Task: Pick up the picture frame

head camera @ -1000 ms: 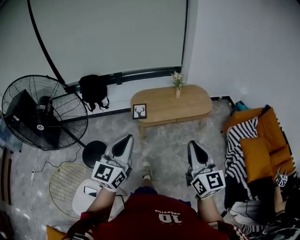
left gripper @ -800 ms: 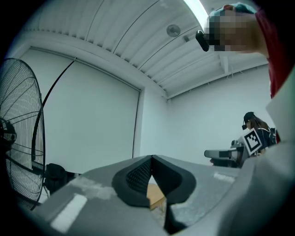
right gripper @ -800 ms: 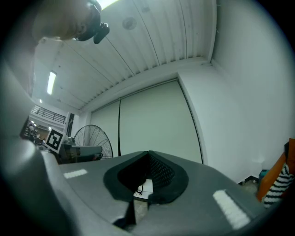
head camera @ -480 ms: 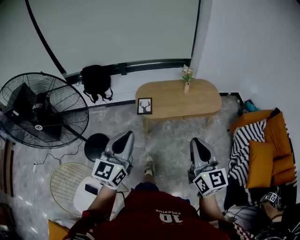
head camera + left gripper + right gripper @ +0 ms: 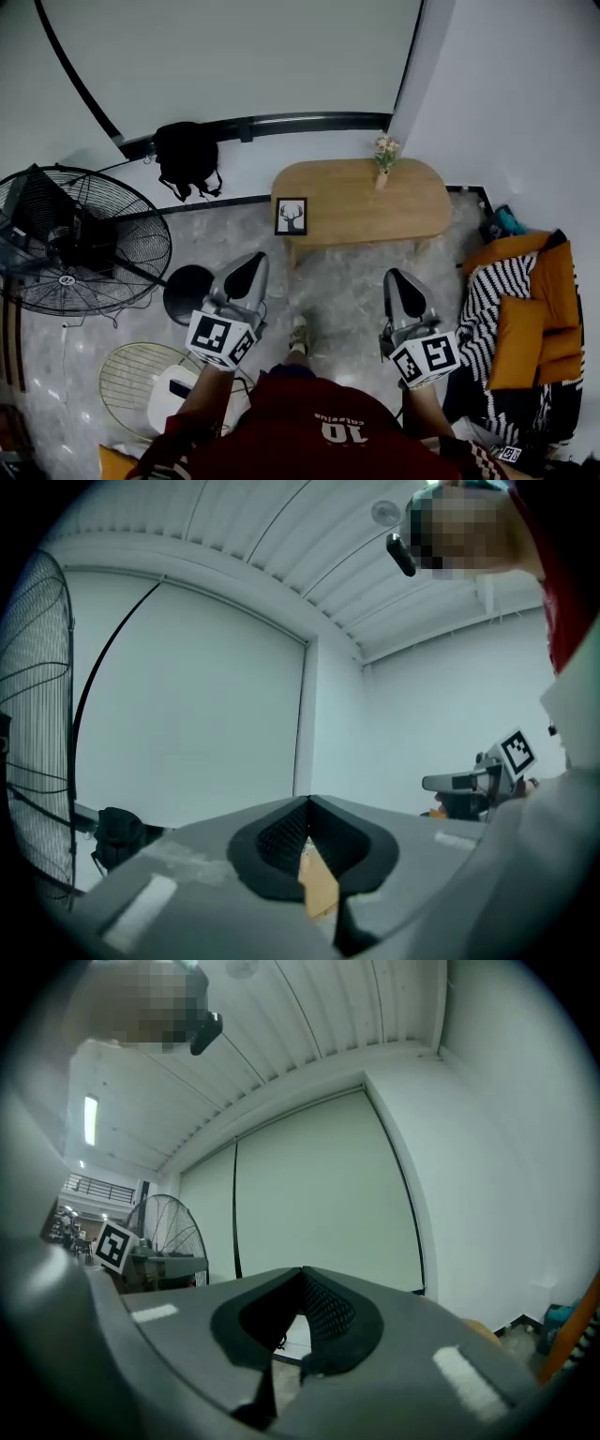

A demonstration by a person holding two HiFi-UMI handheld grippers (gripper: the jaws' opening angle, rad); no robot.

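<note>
The picture frame point(image 5: 292, 216), black-edged with a deer print, stands on the left end of the low oval wooden table point(image 5: 412, 202) in the head view. Both grippers are held level, well short of the table and over the floor. My left gripper point(image 5: 249, 269) is shut with nothing in it, below and left of the frame. My right gripper point(image 5: 396, 279) is also shut and holds nothing, below the table's right half. In the left gripper view the closed jaw tips point(image 5: 307, 803) hide the frame; a strip of tan table point(image 5: 319, 885) shows beneath them. The right gripper view shows closed tips point(image 5: 302, 1274) before the white wall.
A big black floor fan point(image 5: 75, 244) stands at left with its round base point(image 5: 186, 292); a loose wire guard point(image 5: 131, 370) lies on the floor. A black bag point(image 5: 186, 155) leans on the wall. A small flower vase point(image 5: 383, 161) is on the table. An orange-cushioned seat point(image 5: 525, 319) is at right.
The person has walked forward: table and frame sit lower and nearer in the head view, the fan has slid left. Both grippers stay shut, carried along level.
</note>
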